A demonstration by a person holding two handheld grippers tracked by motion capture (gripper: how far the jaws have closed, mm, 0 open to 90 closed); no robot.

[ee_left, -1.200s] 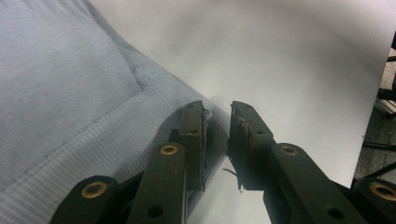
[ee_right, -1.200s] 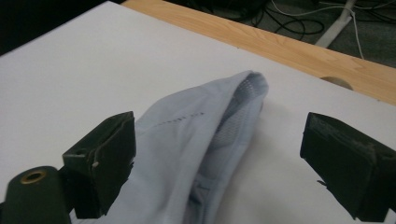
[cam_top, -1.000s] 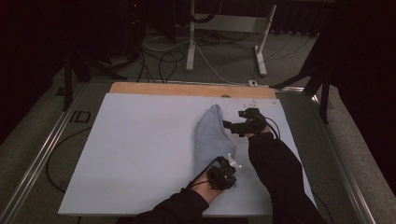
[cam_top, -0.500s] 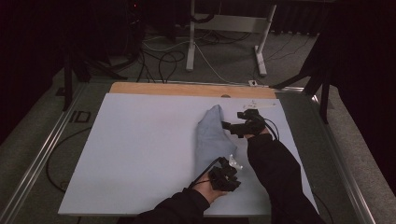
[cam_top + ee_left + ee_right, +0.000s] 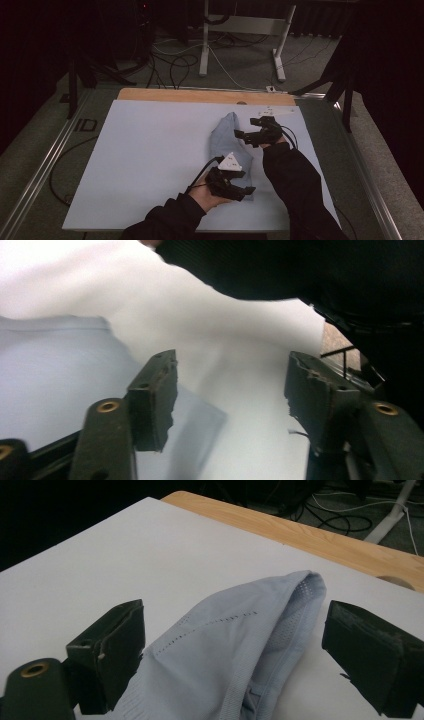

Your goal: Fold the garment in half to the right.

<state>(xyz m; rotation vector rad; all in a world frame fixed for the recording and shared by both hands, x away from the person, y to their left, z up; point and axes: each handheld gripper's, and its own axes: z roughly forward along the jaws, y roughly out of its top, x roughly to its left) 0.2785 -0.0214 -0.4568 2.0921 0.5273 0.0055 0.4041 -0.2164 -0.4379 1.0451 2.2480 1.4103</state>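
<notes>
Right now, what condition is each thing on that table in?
Blue cloth: bunched and folded, lying on the white table.
Left gripper: open, jaws spread over the cloth's near corner.
Right gripper: open, jaws on either side of the cloth's far end.

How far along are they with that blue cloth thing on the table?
Early, it seems. The light blue garment lies bunched lengthwise on the white table, not neatly folded. The left gripper hovers open at its near end, the right gripper open at its far end; neither grips it. Grasping and any folding look left to do.
</notes>
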